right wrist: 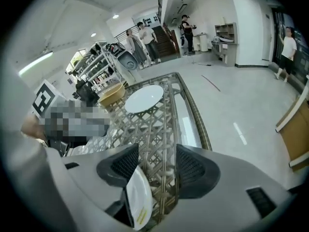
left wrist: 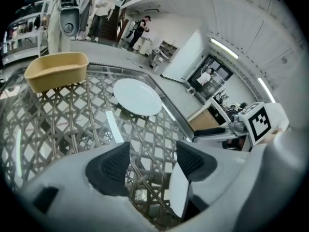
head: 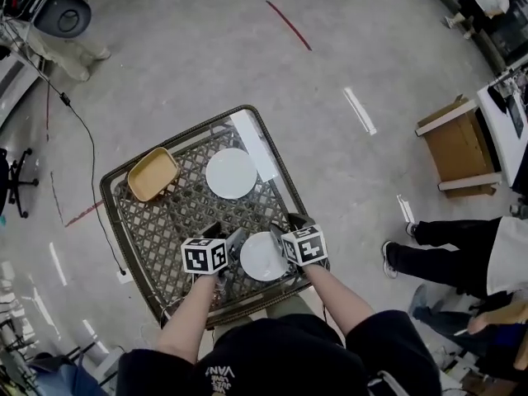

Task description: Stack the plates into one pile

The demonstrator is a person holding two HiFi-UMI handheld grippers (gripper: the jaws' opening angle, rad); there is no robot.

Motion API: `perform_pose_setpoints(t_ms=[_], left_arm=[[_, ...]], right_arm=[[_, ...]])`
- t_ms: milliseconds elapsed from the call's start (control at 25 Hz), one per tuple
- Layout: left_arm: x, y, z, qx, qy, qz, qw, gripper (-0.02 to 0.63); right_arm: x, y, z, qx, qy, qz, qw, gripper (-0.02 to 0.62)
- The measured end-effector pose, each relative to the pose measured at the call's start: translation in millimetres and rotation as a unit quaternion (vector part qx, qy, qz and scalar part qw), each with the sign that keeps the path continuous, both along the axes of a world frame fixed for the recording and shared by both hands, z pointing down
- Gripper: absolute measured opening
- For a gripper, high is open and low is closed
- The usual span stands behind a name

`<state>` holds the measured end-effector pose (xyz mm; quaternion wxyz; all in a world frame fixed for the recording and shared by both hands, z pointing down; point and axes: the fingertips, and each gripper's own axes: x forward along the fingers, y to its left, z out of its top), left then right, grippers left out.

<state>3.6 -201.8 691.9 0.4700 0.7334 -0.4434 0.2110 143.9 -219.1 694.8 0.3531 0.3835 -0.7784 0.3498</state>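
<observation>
Two white plates lie on the glass-topped lattice table (head: 112, 214). The far plate (head: 231, 173) (left wrist: 137, 96) (right wrist: 144, 98) sits toward the back edge. The near plate (head: 264, 256) lies between my two grippers. My left gripper (head: 224, 238) (left wrist: 153, 161) is open at that plate's left rim; the plate's edge (left wrist: 178, 195) shows beside its right jaw, with only table between the pads. My right gripper (head: 287, 228) (right wrist: 157, 166) is open at the plate's right rim; the edge (right wrist: 138, 197) shows below its left jaw.
A tan rectangular dish (head: 153, 174) (left wrist: 57, 70) (right wrist: 110, 94) stands at the table's back left corner. A person's legs (head: 437, 254) are on the floor to the right, near a wooden crate (head: 460, 147). A chair (head: 59, 11) and a floor cable (head: 82, 130) lie to the left.
</observation>
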Motion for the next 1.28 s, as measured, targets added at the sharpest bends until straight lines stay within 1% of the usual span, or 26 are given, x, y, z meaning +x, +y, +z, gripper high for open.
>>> perform_pose_setpoints(t_ms=[120, 240, 480, 640, 800, 1000, 1120, 1280], left_arm=[[-16, -27, -4, 0.017, -0.007, -0.024, 0.9995, 0.299], [-26, -50, -8, 0.033, -0.013, -0.037, 0.9987, 0.299], [-36, -85, -6, 0.056, -0.027, -0.057, 0.9965, 0.299], [-44, -102, 3, 0.058, -0.03, -0.076, 0.995, 0.299], [-53, -116, 10, 0.057, -0.03, -0.087, 0.9941, 0.299], [-54, -124, 18, 0.047, -0.031, -0.092, 0.9942, 0.299], [-52, -127, 19, 0.045, -0.035, -0.085, 0.9947, 0.299], [-46, -124, 19, 0.042, -0.03, -0.074, 0.9959, 0.298]], right_arm=[[-15, -32, -2, 0.014, -0.001, -0.02, 1.0, 0.233], [-28, -59, -4, 0.026, -0.005, -0.032, 0.999, 0.233], [-54, -104, -5, 0.057, -0.027, -0.03, 0.998, 0.233], [-72, -126, -3, 0.067, -0.038, -0.038, 0.996, 0.233], [-88, -141, 3, 0.067, -0.04, -0.053, 0.996, 0.233], [-94, -147, 15, 0.056, -0.031, -0.056, 0.996, 0.233], [-96, -150, 16, 0.06, -0.028, -0.054, 0.996, 0.229], [-95, -142, 16, 0.055, -0.038, -0.053, 0.996, 0.224]])
